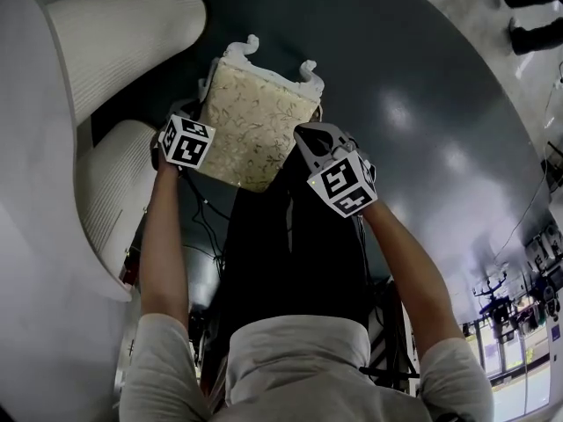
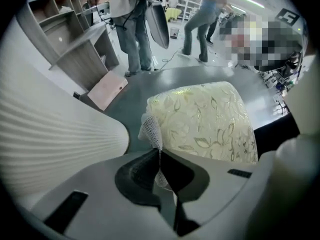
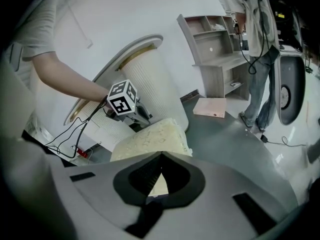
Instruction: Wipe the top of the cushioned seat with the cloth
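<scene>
The cushioned seat (image 1: 251, 126) has a cream floral top and a white carved frame, and it stands on a dark round platform. My left gripper (image 1: 186, 141) is at the seat's left edge. In the left gripper view it (image 2: 159, 151) is shut on a white mesh cloth (image 2: 151, 129), which sticks up beside the cushion (image 2: 210, 119). My right gripper (image 1: 308, 139) hovers over the seat's right side. Seen in its own view, it (image 3: 161, 156) is shut with nothing between the jaws, and the cushion (image 3: 150, 136) and the left gripper's marker cube (image 3: 122, 98) lie beyond.
White ribbed curved walls (image 1: 114, 33) rise close on the left of the seat. The dark platform (image 1: 422, 104) spreads out to the right. Farther off are a grey shelf unit (image 2: 65, 34), a pink board (image 2: 107, 89), standing people (image 2: 130, 29) and cables (image 3: 70, 134).
</scene>
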Demonstrator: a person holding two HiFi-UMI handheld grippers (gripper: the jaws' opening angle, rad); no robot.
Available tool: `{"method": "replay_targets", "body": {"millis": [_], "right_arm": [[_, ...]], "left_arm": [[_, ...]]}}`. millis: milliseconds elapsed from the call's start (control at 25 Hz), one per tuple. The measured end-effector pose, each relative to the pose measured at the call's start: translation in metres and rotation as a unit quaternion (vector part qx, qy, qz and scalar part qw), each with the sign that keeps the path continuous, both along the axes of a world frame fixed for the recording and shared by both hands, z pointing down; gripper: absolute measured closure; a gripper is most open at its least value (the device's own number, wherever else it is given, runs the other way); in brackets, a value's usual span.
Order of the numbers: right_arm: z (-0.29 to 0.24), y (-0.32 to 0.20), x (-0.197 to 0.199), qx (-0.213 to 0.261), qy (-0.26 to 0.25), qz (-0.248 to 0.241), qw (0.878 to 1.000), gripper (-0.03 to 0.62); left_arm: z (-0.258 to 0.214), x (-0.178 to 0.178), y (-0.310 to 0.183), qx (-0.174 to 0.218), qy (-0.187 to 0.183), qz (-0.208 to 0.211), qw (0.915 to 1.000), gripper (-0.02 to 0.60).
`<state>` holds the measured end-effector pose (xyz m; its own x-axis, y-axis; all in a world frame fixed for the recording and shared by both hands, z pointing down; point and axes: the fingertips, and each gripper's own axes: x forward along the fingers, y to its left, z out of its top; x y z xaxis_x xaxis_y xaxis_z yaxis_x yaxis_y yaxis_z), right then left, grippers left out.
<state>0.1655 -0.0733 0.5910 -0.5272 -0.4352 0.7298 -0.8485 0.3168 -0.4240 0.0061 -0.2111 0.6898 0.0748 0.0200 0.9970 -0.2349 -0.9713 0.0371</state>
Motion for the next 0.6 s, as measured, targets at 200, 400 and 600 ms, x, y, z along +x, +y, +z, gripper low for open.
{"method": "replay_targets", "body": {"millis": [200,400,600], "right_arm": [[0.001,0.001,0.011,0.006,0.002,0.017,1.000,0.585],[0.004,0.016,0.021,-0.002,0.004,0.051,0.999,0.585],[0.005,0.035,0.025,-0.013,0.006,0.073,0.997,0.585]], "left_arm": [[0.003,0.025,-0.011,0.006,0.002,0.049,0.9988,0.555],[0.002,0.038,-0.022,0.032,-0.017,0.132,0.9906,0.555],[0.000,0.052,-0.035,0.084,-0.034,0.239,0.9668,0.555]]}}
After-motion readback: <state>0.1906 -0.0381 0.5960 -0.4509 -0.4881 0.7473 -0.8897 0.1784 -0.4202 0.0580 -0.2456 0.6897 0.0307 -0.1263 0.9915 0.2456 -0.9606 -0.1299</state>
